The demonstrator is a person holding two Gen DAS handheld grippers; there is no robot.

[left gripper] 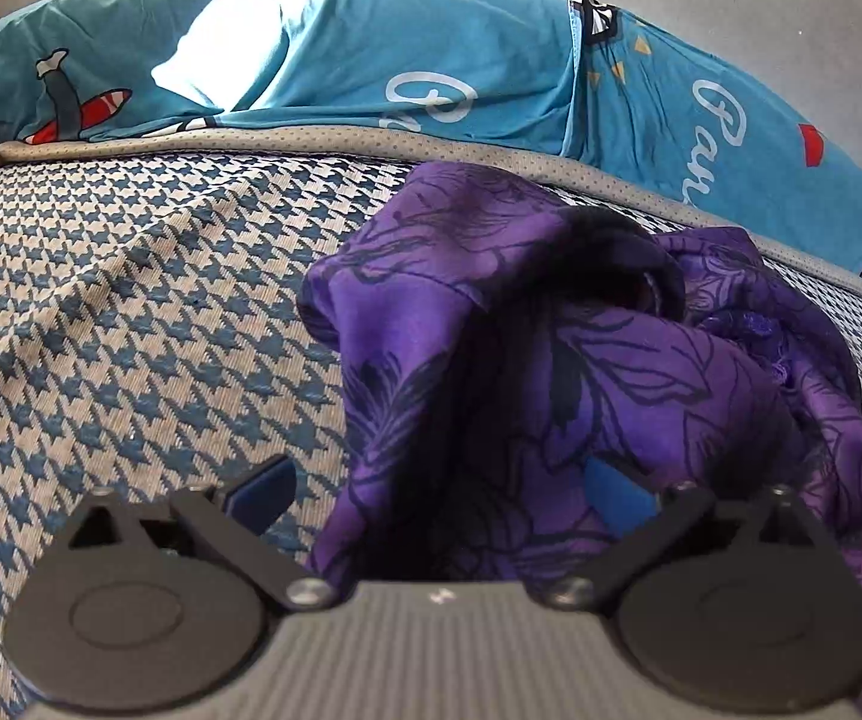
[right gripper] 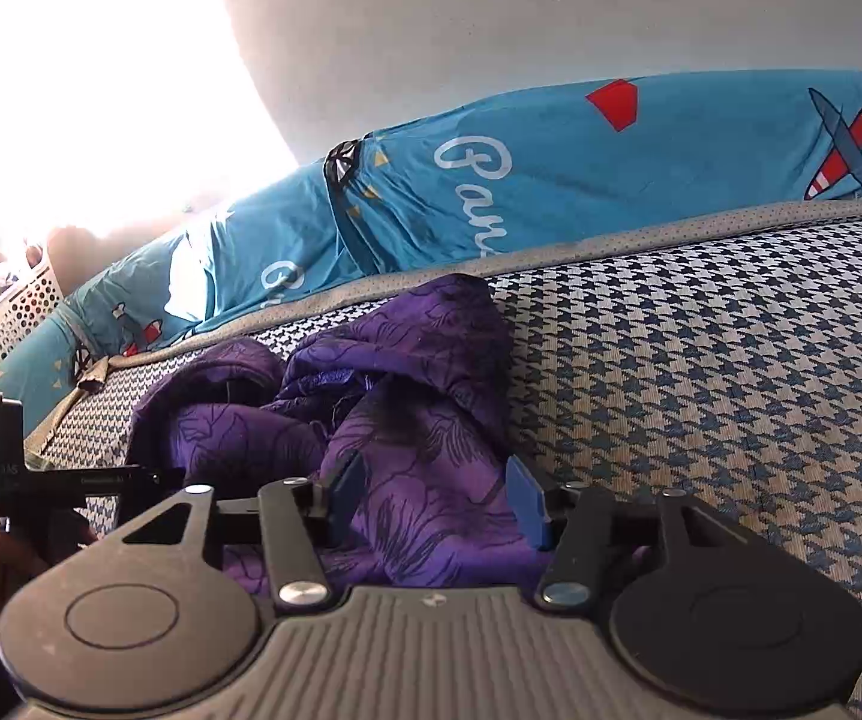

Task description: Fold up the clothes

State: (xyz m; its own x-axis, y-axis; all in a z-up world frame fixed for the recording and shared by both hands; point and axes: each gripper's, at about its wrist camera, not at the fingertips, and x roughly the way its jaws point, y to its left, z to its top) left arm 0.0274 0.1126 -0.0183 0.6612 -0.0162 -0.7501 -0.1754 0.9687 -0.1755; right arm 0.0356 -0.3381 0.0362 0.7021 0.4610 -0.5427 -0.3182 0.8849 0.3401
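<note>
A crumpled purple garment with a dark floral print [left gripper: 550, 372] lies in a heap on the houndstooth bed cover [left gripper: 131, 330]. My left gripper [left gripper: 439, 498] is open, its blue pads wide apart, with the garment's near edge lying between them. In the right wrist view the same garment [right gripper: 407, 420] lies bunched right in front of my right gripper [right gripper: 436, 501], which is open with cloth between its blue pads. The other gripper's black frame [right gripper: 17, 474] and a hand show at the far left.
Blue pillows with plane prints and white lettering [left gripper: 431, 60] run along the far side of the bed by a white wall [right gripper: 550, 6]. A white perforated basket [right gripper: 5, 312] stands at the far left near a bright window. Bare houndstooth cover [right gripper: 730, 360] stretches to the right.
</note>
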